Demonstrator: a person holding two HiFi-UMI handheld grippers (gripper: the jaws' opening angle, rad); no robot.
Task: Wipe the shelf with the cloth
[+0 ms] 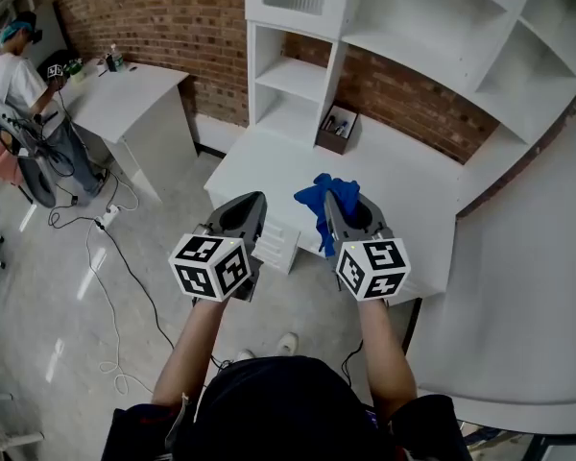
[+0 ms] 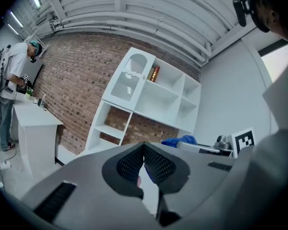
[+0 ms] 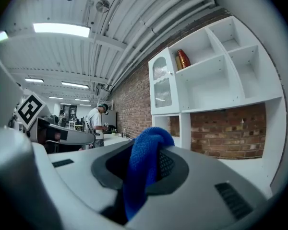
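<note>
Right gripper (image 1: 334, 206) pinching cloth (image 1: 317, 198); left gripper (image 1: 256, 200) pressed together, empty. Shelf (image 1: 293, 77) at 12 o'clock, well apart. I judge wiping not yet begun.

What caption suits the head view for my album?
Right gripper clamping a blue cloth, left gripper shut and empty, before the white desk and shelf unit.

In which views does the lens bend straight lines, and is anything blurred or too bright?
Both gripper views: strong fisheye, the white shelf unit leans and curves, corners go black. Right gripper view: the blue cloth looks soft, the ceiling strip light glares. Head view: mild bending.
</note>
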